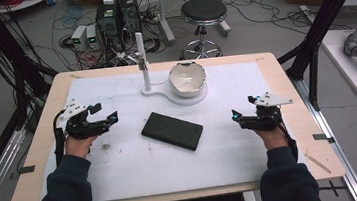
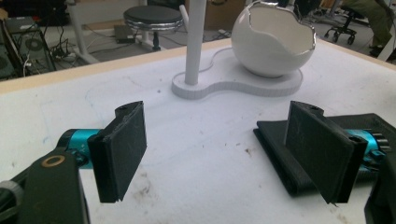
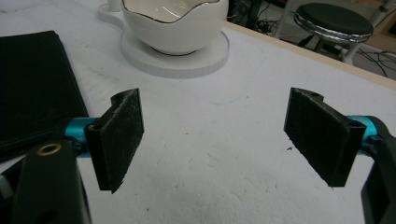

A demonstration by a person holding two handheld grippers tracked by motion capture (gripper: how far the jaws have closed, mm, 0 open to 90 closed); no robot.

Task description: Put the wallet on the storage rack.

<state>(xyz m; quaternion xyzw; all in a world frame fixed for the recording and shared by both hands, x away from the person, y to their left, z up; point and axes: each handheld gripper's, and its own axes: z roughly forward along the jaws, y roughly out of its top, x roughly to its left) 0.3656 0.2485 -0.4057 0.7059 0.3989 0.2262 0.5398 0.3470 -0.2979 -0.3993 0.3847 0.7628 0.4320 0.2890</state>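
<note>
A wooden table (image 1: 284,77) is covered by a white mat (image 1: 132,160). A flat black case (image 1: 172,131) is laid near the middle of the mat, tilted a little. At 12 o'clock from the case, a white stand (image 1: 165,89) with a thin upright post (image 1: 143,64) is seen, and a white bowl shaped like a cracked eggshell (image 1: 187,78) is set on the stand's round end. The left hand-held gripper (image 1: 110,119) is held at 9 o'clock from the case, and its jaws are spread wide with nothing between them. In the left gripper view, the case (image 2: 275,140) is seen partly behind one jaw. The right hand-held gripper (image 1: 237,116) is held at 3 o'clock from the case, and its jaws are also spread wide and nothing is gripped. A round black stool (image 1: 203,11) is seen on the floor past the table's far edge.
</note>
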